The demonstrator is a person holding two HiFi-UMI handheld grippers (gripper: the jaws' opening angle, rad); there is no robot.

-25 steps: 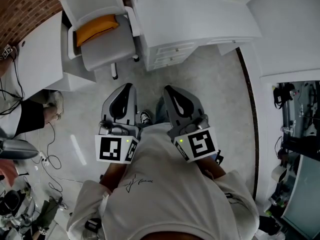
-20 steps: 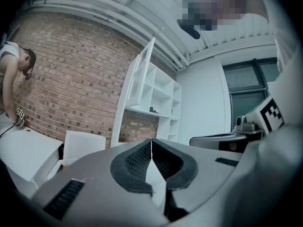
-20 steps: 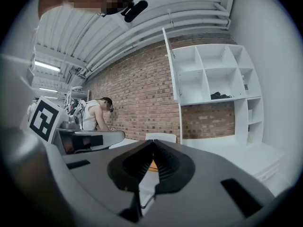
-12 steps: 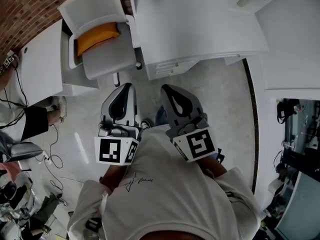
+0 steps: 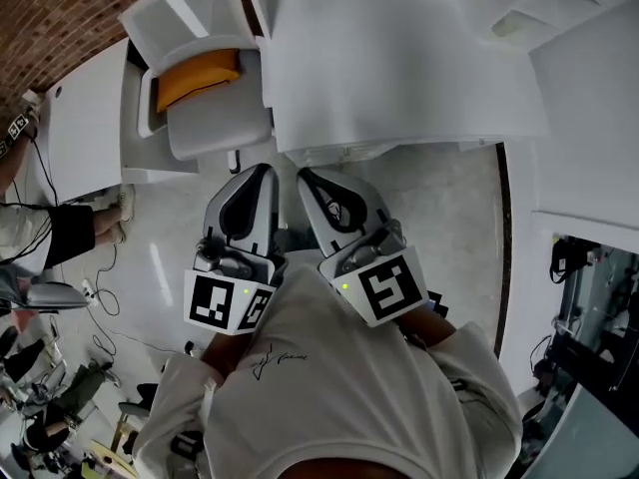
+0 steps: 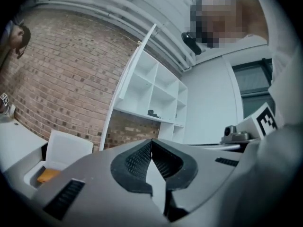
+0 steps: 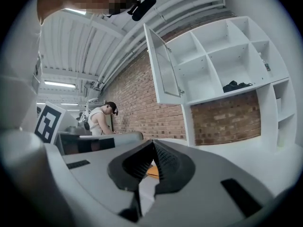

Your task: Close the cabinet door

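Note:
The white wall cabinet [image 7: 227, 65] has open cubbies, and its glazed door [image 7: 163, 67] stands swung out to the left. In the left gripper view the same door [image 6: 129, 77] shows nearly edge-on beside the shelves [image 6: 158, 91]. Both grippers are held low in front of the person's chest, well short of the door and pointing toward it. My left gripper [image 5: 258, 176] is shut with nothing in it, its pads meeting at the tip [image 6: 151, 141]. My right gripper [image 5: 310, 178] is also shut and empty [image 7: 153, 142], its tip close to the left one.
A white counter [image 5: 399, 58] lies just ahead below the cabinet. A white chair with an orange cushion [image 5: 198, 78] stands left of it, beside a white desk [image 5: 80, 128]. A person [image 7: 98, 119] stands at the far left. Cables [image 5: 105, 297] trail on the floor. A dark item [image 7: 236, 85] lies in one cubby.
The view has moved forward, so the counter and chair now lie closer. The right gripper has swung left toward the left one. Both stay shut.

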